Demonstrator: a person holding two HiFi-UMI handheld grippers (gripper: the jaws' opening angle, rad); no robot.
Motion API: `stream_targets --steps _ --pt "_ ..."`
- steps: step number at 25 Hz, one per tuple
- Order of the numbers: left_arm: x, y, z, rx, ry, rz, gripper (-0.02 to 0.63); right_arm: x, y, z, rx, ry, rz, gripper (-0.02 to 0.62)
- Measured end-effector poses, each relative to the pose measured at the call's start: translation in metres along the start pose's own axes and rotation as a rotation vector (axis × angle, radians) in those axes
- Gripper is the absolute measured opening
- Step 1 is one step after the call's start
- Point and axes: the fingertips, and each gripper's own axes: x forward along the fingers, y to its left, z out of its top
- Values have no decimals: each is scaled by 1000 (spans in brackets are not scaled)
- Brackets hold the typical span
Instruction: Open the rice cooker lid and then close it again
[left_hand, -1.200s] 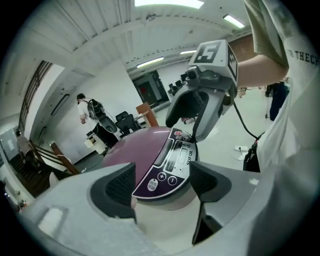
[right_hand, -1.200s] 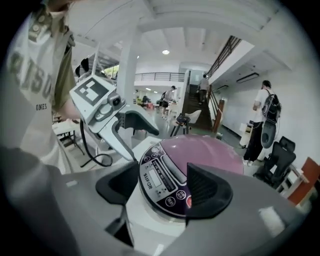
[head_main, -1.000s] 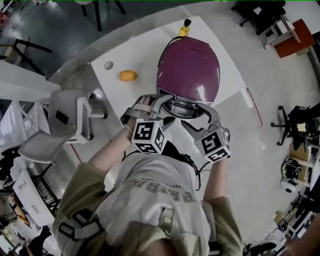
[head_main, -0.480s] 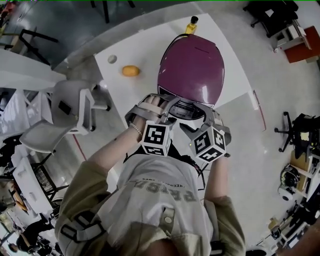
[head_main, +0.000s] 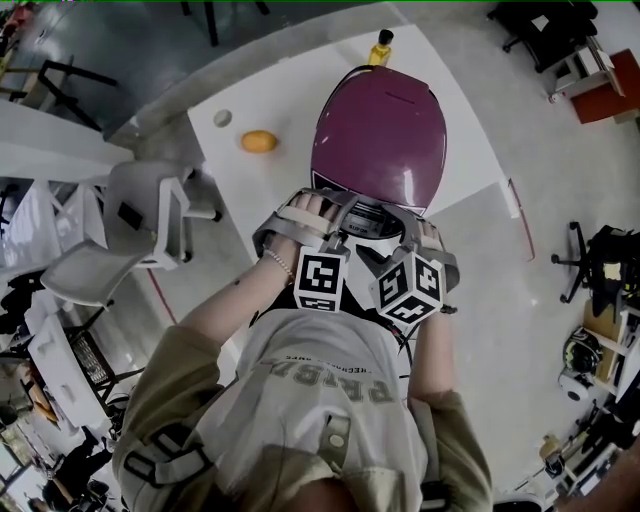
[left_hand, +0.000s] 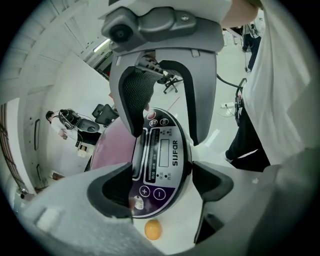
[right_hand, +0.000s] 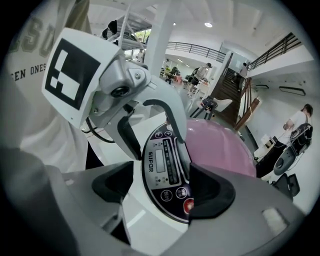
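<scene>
Rice cooker (head_main: 376, 165) sits on the white table (head_main: 285, 100). Its purple lid (head_main: 380, 110) is down, so opening looks not yet begun. Left gripper (head_main: 335, 208) and right gripper (head_main: 405, 218) both hover at the cooker's front edge, tilted steeply down over its control panel (left_hand: 161, 157). Both pairs of jaws have just been opening and stand wide; the panel shows between them, pads pressing nothing. Probably lining up on the lid release at the cooker's front. An orange (head_main: 258, 141) lies left of the cooker.
</scene>
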Motion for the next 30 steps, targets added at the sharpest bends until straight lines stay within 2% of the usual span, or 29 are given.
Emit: stream_targets --steps 16,24,30 --pt "2 -1 -2 44 53 -11 387 -1 0 2 29 21 58 342" --pt "3 -2 -3 75 84 -5 385 1 0 1 35 79 70 336" --pt "4 -3 -2 61 102 -9 383 1 0 0 43 119 68 319"
